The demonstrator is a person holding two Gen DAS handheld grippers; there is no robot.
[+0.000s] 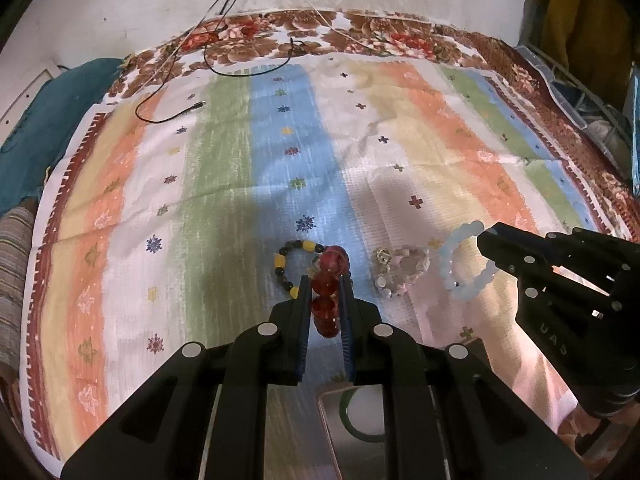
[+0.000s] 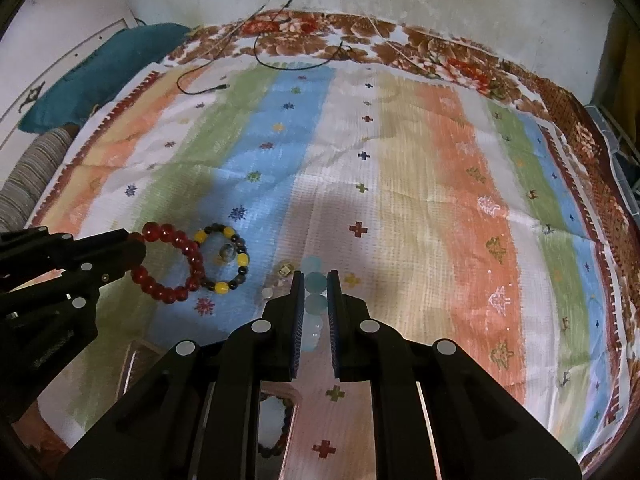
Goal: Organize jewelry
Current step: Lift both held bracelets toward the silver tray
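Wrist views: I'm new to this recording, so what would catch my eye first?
The red bead bracelet clamped in the left gripper, and the pale blue bead bracelet clamped in the right gripper. Between them, a yellow-and-dark bead bracelet and a pale pink one lie on the striped cloth.

Two wrist fisheyes, angled steeply down, close over the bedspread (image 1: 224, 168).
I saw both share the bracelets and each other's gripper.
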